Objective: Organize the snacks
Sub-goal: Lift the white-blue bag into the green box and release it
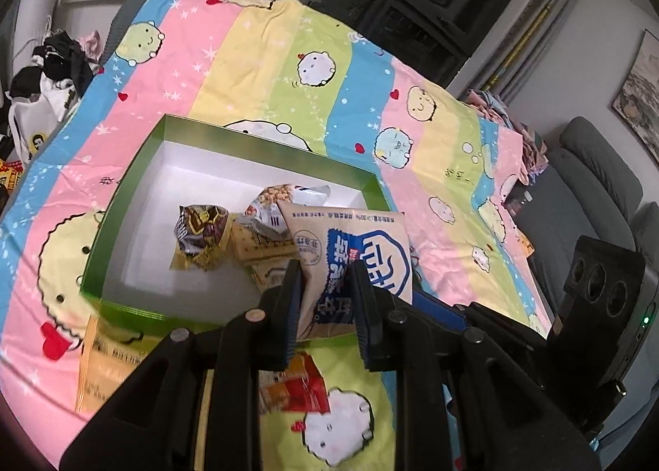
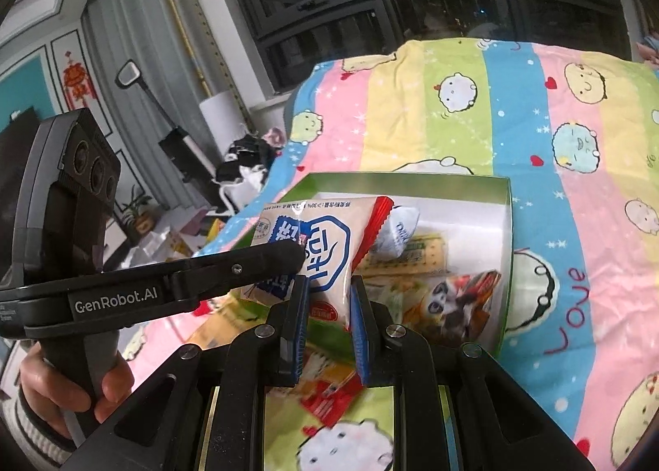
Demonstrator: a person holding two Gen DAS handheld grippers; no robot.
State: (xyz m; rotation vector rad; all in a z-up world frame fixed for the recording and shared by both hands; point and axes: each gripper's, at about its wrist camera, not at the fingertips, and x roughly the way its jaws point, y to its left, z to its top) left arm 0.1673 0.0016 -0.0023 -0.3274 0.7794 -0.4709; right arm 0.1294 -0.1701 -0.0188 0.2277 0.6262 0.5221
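We see both claws clamped on one cream snack packet (image 1: pixel 354 261) with blue print, held up above the near edge of the green box (image 1: pixel 230 133). Left claw (image 1: pixel 325 285) nearly closed, its blue pads squeezing the packet's lower part; in the right wrist view the same packet (image 2: pixel 325 248) sits pinched between the right claw (image 2: pixel 329 294) pads, jaws fully drawn in on it. The left claw's finger (image 2: pixel 255 261) also shows there, coming in from the left onto the packet's left side, a hand (image 2: pixel 61 384) gripping its handle at lower left. The box lies open on a striped cartoon-print bedsheet (image 1: pixel 255 59), white inside, and already holds several snacks: a dark crumpled wrapper (image 1: pixel 197 224) at left, a silvery bag (image 1: pixel 272 203) further back, yellow cracker packs (image 1: pixel 263 248) near the middle. From the right wrist we also see a packet with an animal face (image 2: pixel 449 302) in the box's near right corner. Outside the box, on the sheet nearest us, lie a pale yellow packet (image 1: pixel 107 360) at left and a red-orange one (image 1: pixel 296 384) under the claws. Dark clothes (image 1: pixel 61 63) are heaped at far left off the bed.
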